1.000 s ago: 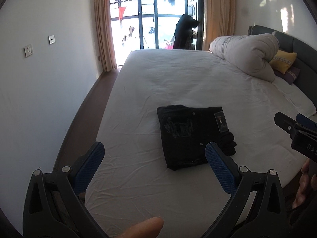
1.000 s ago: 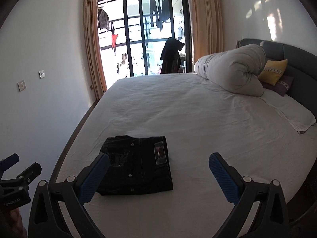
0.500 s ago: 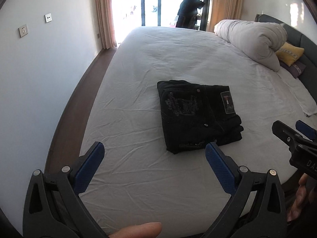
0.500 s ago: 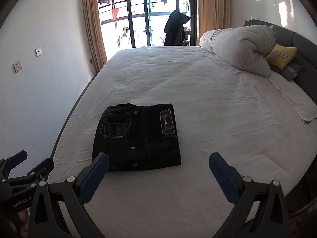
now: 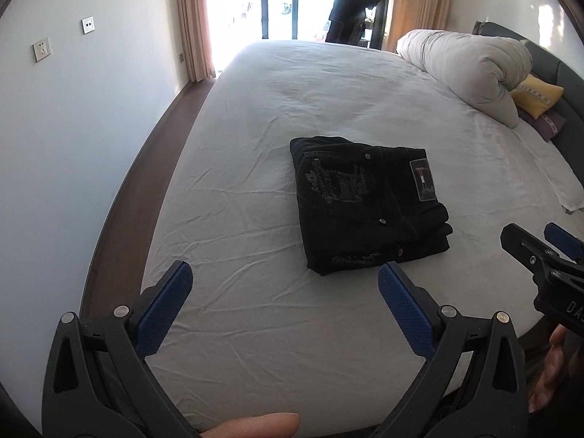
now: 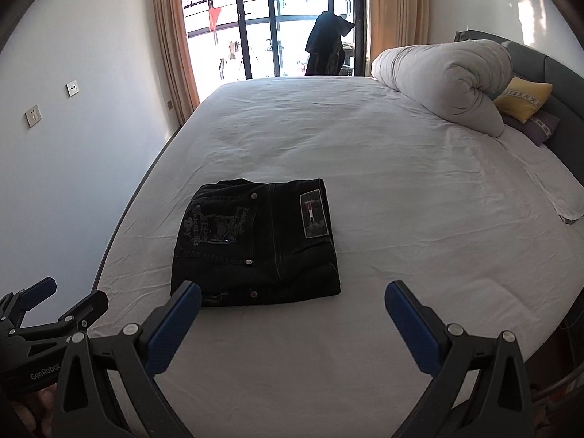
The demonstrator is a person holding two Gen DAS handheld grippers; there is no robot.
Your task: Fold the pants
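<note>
Pants (image 5: 368, 204) nearer than before; both tongs remain spread, empty.

Ahead of me, a bed (image 6: 365, 168) under a wrinkled white sheet fills the room. A rolled grey duvet (image 6: 445, 80) and a yellow cushion (image 6: 523, 98) lie against its dark headboard (image 6: 558, 84). Beyond it, a bright glass balcony door (image 6: 277, 22) stands between tan curtains (image 6: 171, 47). Two wall sockets (image 5: 42, 49) sit on my left, above a dark wood floor (image 5: 146, 160).

Matt black denim pants (image 6: 255, 241)
</note>
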